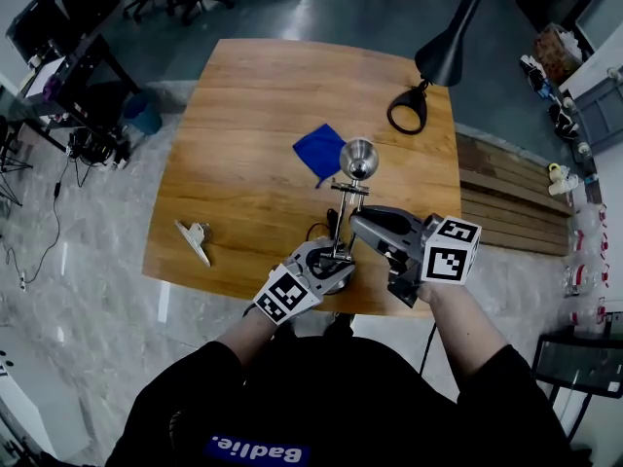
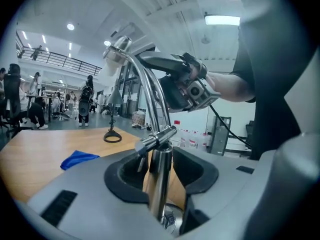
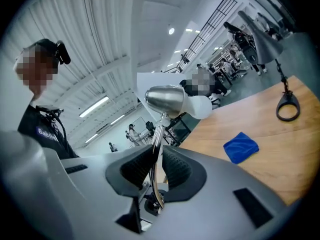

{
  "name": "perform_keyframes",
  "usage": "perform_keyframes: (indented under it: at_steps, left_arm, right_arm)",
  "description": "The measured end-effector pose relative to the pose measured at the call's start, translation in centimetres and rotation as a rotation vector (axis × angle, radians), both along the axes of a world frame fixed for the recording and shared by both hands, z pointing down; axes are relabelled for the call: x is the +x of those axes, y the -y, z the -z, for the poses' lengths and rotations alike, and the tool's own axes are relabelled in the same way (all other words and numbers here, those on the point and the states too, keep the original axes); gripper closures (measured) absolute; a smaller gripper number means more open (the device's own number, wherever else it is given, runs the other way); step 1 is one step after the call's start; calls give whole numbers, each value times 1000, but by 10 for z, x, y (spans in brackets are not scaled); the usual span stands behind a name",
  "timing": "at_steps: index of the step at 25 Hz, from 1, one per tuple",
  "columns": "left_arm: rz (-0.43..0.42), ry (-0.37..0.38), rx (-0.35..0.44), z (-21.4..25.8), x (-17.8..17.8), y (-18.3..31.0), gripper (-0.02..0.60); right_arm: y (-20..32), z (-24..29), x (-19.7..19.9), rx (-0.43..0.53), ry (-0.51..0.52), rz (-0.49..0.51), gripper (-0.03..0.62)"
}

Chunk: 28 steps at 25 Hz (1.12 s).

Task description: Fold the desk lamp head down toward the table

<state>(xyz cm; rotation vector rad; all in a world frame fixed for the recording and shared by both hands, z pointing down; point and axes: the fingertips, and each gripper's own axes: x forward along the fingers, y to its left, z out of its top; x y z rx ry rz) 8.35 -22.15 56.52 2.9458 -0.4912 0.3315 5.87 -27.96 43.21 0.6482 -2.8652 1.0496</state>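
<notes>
A chrome desk lamp stands near the front edge of the wooden table (image 1: 243, 115). Its round head (image 1: 358, 158) is raised on a thin jointed arm. My left gripper (image 1: 326, 261) is down at the lamp's upright post (image 2: 161, 184). The post stands between the open jaws, with a sliver of wood showing beside one pad. My right gripper (image 1: 365, 224) is higher up, shut on the thin upper arm (image 3: 158, 134) just under the lamp head (image 3: 167, 100). The left gripper view shows the curved arm rising to the head (image 2: 120, 46), with the right gripper (image 2: 187, 86) clamped on it.
A blue cloth (image 1: 319, 151) lies just beyond the chrome lamp. A black desk lamp (image 1: 443, 52) with a ring base (image 1: 407, 113) stands at the back right. A small pale metal object (image 1: 195, 233) lies at the left front. The table's front edge is right under my grippers.
</notes>
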Motion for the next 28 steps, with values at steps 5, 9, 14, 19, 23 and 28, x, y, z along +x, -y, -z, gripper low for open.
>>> perform_keyframes:
  at_steps: [5, 9, 14, 19, 23, 28]
  left_arm:
    - [-13, -3, -20, -4, 2, 1, 460]
    - [6, -29, -27, -5, 2, 2, 462]
    - [25, -38, -30, -5, 0, 3, 462]
    - [21, -43, -21, -5, 5, -1, 462]
    - [28, -49, -21, -4, 3, 1, 462]
    - [27, -52, -26, -2, 3, 2, 462]
  right_arm:
    - [-2, 1, 0, -55, 74, 31, 559]
    - [0, 0, 0, -51, 75, 25, 560]
    - [2, 0, -1, -38, 46, -3, 560]
    - [10, -10, 9, -112, 80, -67, 559]
    - [27, -25, 13, -199, 115, -111, 554]
    - [43, -43, 12, -312, 181, -118, 548]
